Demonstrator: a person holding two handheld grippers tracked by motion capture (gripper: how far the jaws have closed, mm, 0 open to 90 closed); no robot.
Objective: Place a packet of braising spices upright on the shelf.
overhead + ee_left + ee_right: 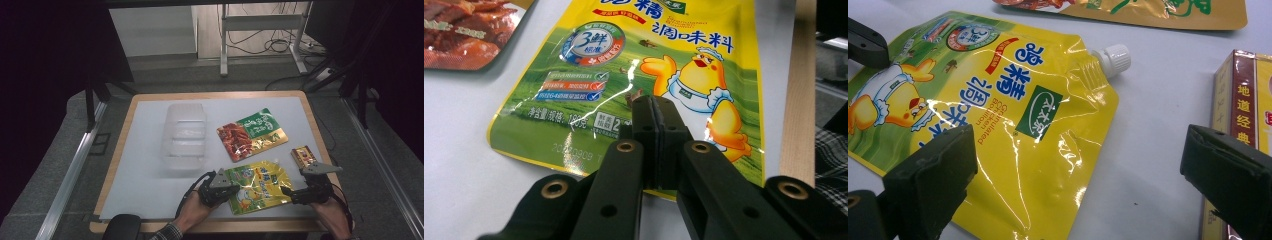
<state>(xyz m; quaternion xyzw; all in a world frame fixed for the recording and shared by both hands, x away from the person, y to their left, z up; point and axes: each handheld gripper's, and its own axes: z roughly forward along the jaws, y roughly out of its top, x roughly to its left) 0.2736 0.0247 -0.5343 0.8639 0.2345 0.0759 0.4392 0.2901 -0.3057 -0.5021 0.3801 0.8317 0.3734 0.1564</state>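
Yellow spouted seasoning pouch lower centre, reading "Granulated Bouillon", cartoon chicken, left gripper clamped on its edge, right gripper spread wide above it.

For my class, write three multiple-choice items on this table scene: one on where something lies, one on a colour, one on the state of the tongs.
1. Where does the clear plastic container stand?
A. left of the red and green pouch
B. on the small box
C. on the floor

2. What colour is the spout cap of the yellow pouch?
A. red
B. white
C. black

3. How do the left tongs stand?
A. wide open above the container
B. shut on the yellow pouch's edge
C. holding the small box

Answers:
1 A, the high view shows it to the left.
2 B, the right gripper view shows a white cap.
3 B, their jaws meet on the pouch's bottom edge.
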